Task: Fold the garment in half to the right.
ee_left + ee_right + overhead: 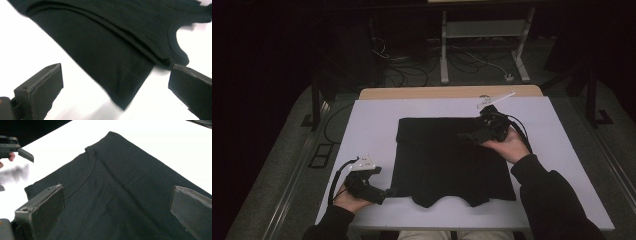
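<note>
Lying flat mid-table, sleeves already folded in, the black shirt waits for its next fold — so you hold your left gripper at its near corner and your right gripper over the far edge, both spread wide, empty.

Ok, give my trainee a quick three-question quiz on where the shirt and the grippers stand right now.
1. True or false: the left gripper is shut on the shirt.
2. Where does the right gripper hover?
A. Off the table
B. Above the shirt's far right part
C. Beside the left gripper
3. Fill in: the shirt's neckline points toward the ____ edge of the table.

Key:
1. False. Its jaws stand wide apart by the shirt's near left corner, with nothing between them.
2. B. Its jaws are open, with the cloth below.
3. Near, the person's side.
</note>
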{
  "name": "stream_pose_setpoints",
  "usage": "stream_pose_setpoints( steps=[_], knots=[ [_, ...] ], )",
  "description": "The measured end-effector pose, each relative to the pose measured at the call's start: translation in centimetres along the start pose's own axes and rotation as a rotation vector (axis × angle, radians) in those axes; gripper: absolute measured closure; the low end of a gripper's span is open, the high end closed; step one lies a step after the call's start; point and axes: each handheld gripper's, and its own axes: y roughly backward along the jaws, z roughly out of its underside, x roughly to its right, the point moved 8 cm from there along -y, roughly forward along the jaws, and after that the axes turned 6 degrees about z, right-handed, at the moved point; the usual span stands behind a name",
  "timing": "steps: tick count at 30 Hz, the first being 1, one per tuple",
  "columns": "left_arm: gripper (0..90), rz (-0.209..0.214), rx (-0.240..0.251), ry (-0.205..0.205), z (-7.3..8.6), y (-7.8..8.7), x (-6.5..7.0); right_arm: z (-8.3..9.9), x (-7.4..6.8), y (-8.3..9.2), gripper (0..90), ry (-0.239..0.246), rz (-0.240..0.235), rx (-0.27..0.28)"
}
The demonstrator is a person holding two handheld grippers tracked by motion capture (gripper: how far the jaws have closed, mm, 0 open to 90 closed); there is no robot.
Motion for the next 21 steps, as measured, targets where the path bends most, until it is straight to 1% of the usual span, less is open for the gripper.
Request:
stream_pose_setpoints(
  steps=[2, 7, 10, 12, 13, 14, 17, 18, 19, 20, 21],
  knots=[
    [0.0, -0.004, -0.005, 0.005, 0.3, 0.1, -0.2, -0.4, 0.0, -0.4, 0.0, 0.002, -0.001, -0.004],
    [0.0, -0.002, -0.022, -0.001, 0.9, -0.1, -0.2, -1.2, 0.1, -1.5, 0.0, 0.005, -0.002, -0.012],
    [0.0, 0.009, -0.041, -0.010, 1.2, -0.5, 0.1, -1.7, 0.1, -2.1, 0.0, 0.009, -0.001, -0.019],
    [0.0, 0.018, -0.046, -0.018, 1.3, -0.7, 0.3, -2.1, 0.1, -2.6, 0.0, 0.015, -0.002, -0.020],
    [0.0, 0.020, -0.045, -0.015, 1.3, -0.8, 0.4, -2.3, 0.1, -2.8, 0.0, 0.018, -0.004, -0.022],
    [0.0, 0.022, -0.051, -0.024, 1.4, -0.9, 0.4, -2.5, 0.0, -3.0, 0.0, 0.018, -0.003, -0.024],
    [0.0, 0.029, -0.059, -0.020, 1.5, -1.2, 0.6, -3.1, -0.1, -3.7, 0.0, 0.033, -0.009, -0.027],
    [0.0, 0.031, -0.065, -0.023, 1.6, -1.3, 0.6, -3.3, -0.3, -3.9, 0.0, 0.017, -0.009, -0.024],
    [0.0, 0.035, -0.069, -0.022, 1.6, -1.4, 0.6, -3.4, -0.3, -4.2, 0.0, 0.023, -0.006, -0.027],
    [0.0, 0.036, -0.067, -0.014, 1.7, -1.5, 0.7, -3.5, -0.3, -4.4, 0.0, 0.029, -0.007, -0.031],
    [0.0, 0.039, -0.072, -0.017, 1.7, -1.6, 0.7, -3.7, -0.3, -4.7, 0.0, 0.030, -0.008, -0.033]
  ],
)
